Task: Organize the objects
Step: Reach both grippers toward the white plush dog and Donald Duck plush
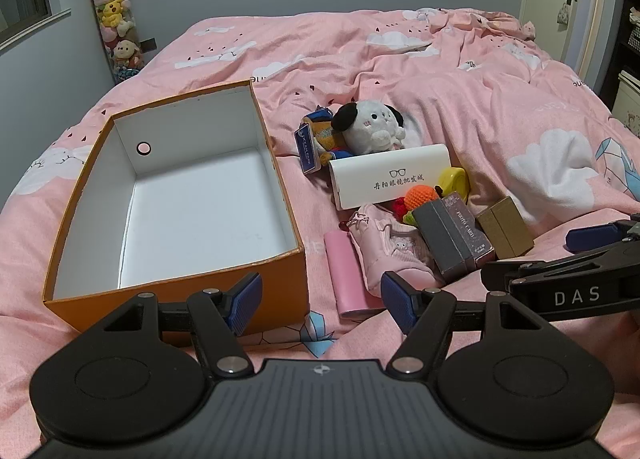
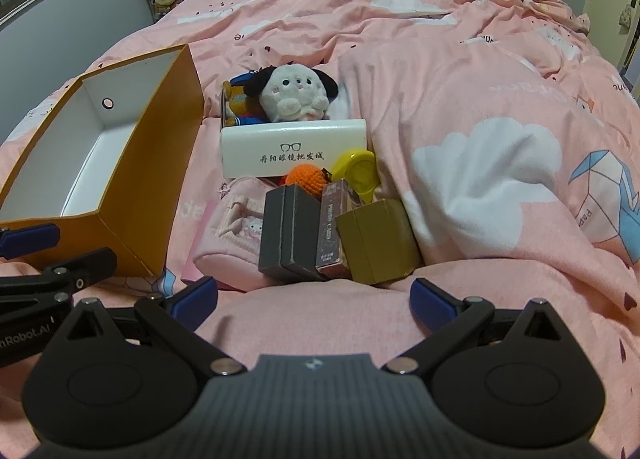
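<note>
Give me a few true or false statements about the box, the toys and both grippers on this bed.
1. The orange box is empty. True.
2. The left gripper grips the pink pouch. False: it is open, holding nothing.
3. The white glasses case lies in front of the plush dog. True.
4. The right gripper is shut on the gold box. False: it is open, short of it.

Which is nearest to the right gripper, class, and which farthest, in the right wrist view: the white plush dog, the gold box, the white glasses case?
From the right gripper:
1. Gold box, just ahead, slightly right.
2. White glasses case, behind the small boxes.
3. White plush dog, farthest, behind the case.
</note>
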A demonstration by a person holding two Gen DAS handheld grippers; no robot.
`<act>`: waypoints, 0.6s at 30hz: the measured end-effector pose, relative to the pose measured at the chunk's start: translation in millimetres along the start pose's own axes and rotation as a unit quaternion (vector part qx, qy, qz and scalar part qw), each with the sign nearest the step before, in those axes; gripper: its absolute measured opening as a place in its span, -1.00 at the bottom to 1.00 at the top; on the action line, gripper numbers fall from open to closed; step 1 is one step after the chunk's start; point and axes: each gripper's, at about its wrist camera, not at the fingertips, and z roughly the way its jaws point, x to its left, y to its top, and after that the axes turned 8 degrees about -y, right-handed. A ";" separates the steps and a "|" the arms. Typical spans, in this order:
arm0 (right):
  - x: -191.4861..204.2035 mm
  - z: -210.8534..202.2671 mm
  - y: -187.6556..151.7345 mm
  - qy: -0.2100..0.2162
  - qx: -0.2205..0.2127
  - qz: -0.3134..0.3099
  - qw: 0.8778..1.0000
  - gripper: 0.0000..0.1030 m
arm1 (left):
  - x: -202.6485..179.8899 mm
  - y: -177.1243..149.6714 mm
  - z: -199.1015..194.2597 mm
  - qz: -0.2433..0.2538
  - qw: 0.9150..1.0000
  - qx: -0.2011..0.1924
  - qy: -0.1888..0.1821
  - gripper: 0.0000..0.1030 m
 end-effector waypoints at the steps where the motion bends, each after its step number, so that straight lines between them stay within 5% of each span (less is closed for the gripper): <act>1: -0.3 -0.2 -0.3 0.001 0.000 0.001 1.000 0.98 | -0.2 -0.1 0.0 0.000 1.000 0.000 -0.001 0.55; 18: 0.6 2.1 1.9 0.030 0.008 -0.003 1.000 0.98 | 0.0 1.6 -0.1 0.000 1.000 -0.005 -0.016 0.35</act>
